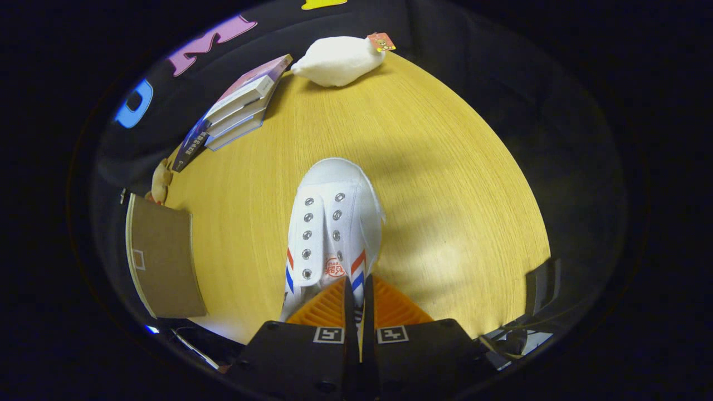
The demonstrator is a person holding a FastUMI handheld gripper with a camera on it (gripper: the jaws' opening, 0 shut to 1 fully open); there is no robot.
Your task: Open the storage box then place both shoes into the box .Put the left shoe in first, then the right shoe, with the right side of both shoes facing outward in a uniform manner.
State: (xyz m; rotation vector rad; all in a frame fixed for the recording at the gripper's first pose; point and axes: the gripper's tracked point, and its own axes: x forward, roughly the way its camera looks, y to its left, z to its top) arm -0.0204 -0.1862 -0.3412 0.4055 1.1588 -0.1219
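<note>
Nearest us, the hand-held gripper (358,298) has its fingers drawn almost together on a thin part at the heel end of the white shoe (333,228), likely the collar or tongue; we judge it clamped there, though the pinch point itself is hidden. The shoe points away from us, toe out over the wooden surface (445,184), whether lifted or resting we cannot tell. To carry it well, we keep the squeeze firm and the shoe level, since a grip this thin lets it swing. Off to the left stands a brown cardboard panel (161,262), perhaps the storage box. Beyond lie stacked books (237,111) and a white plush toy (340,60).
</note>
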